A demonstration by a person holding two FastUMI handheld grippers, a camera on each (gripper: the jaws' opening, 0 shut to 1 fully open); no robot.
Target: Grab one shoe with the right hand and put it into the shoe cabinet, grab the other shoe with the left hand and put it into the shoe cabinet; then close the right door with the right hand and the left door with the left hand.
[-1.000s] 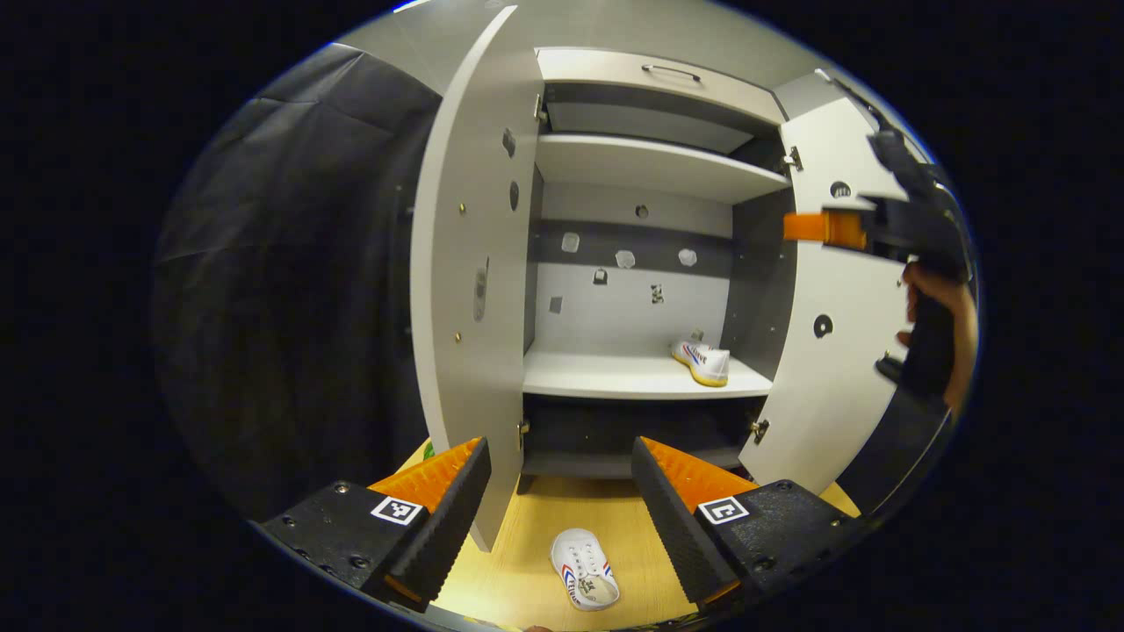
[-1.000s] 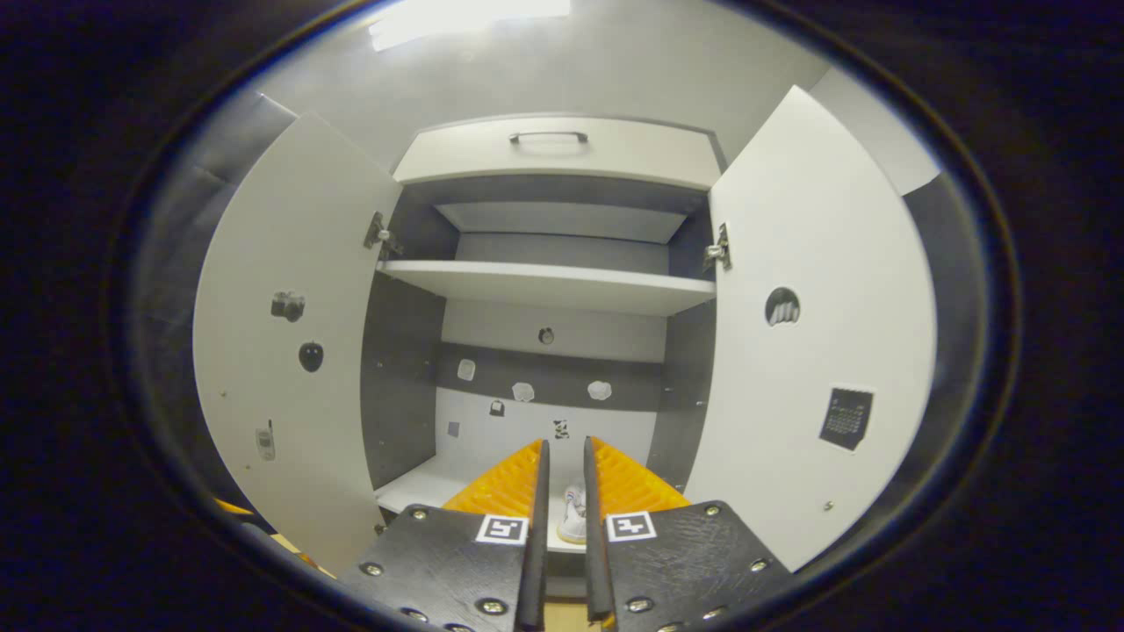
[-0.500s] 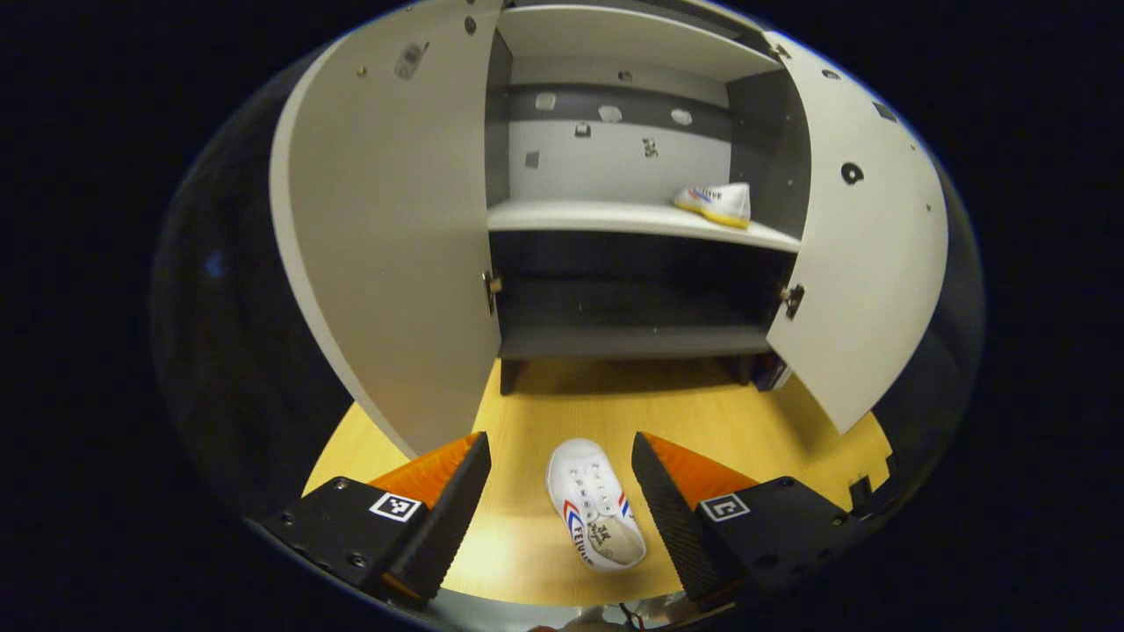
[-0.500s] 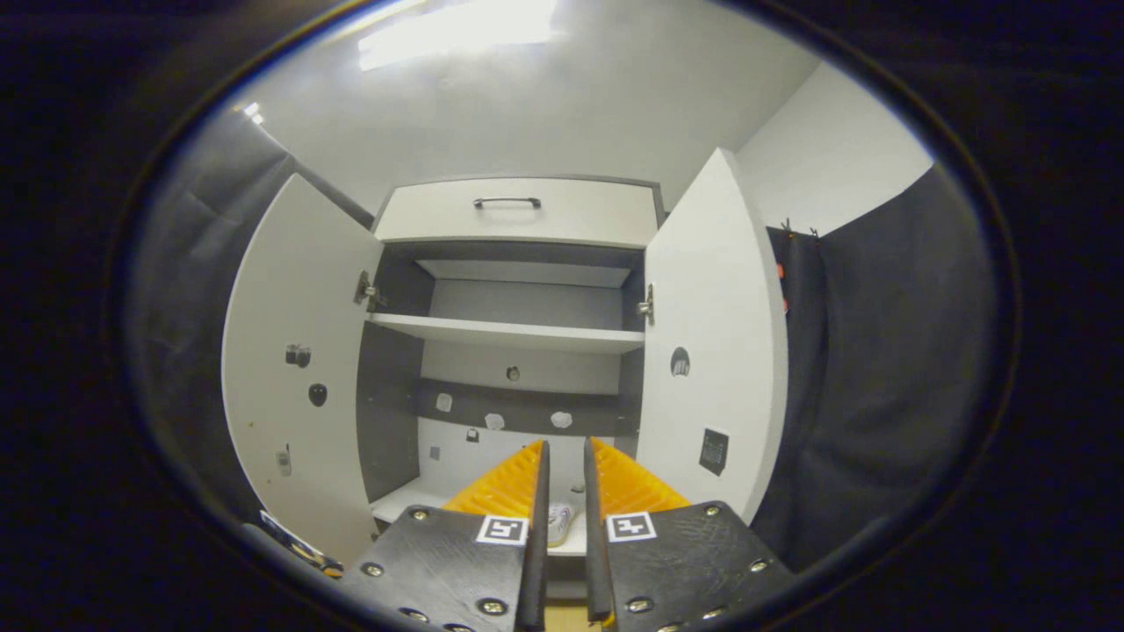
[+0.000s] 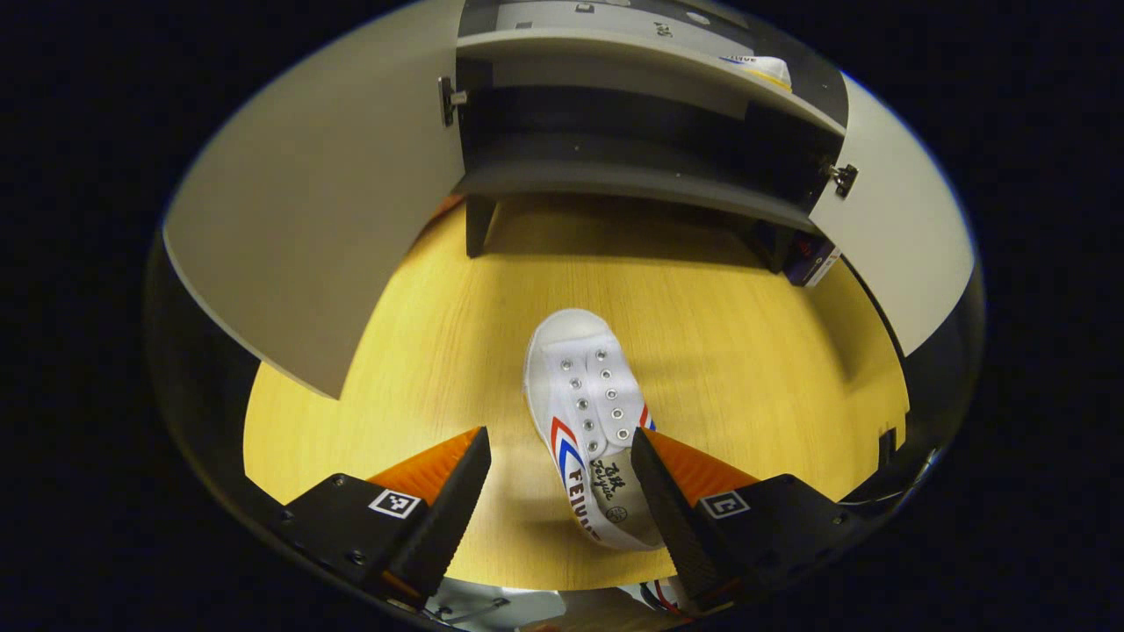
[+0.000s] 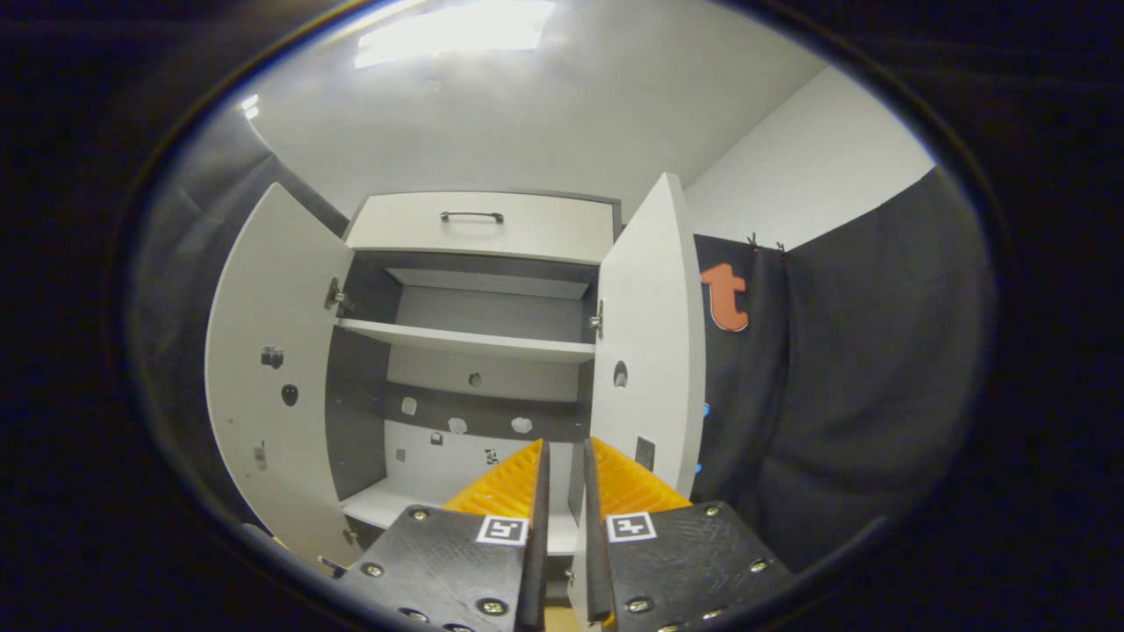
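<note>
The shoe cabinet [image 5: 632, 167] is standing with both doors swung open, one shoe [image 5: 762, 68] already lying on its shelf. The other shoe [image 5: 590, 421] is lying on the wooden floor [image 5: 746, 351], toe toward the cabinet. The left tool [image 5: 562, 478] is hovering wide open over its heel end; it should be centring before squeezing. The right tool [image 6: 562, 491] is waiting, nearly closed and empty

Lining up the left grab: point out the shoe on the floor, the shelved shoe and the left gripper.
shoe on the floor [image 5: 587, 412], left gripper view, laced upper.
shelved shoe [image 5: 766, 70], left gripper view, toe.
left gripper [image 5: 562, 487], left gripper view, between fingertips.
</note>
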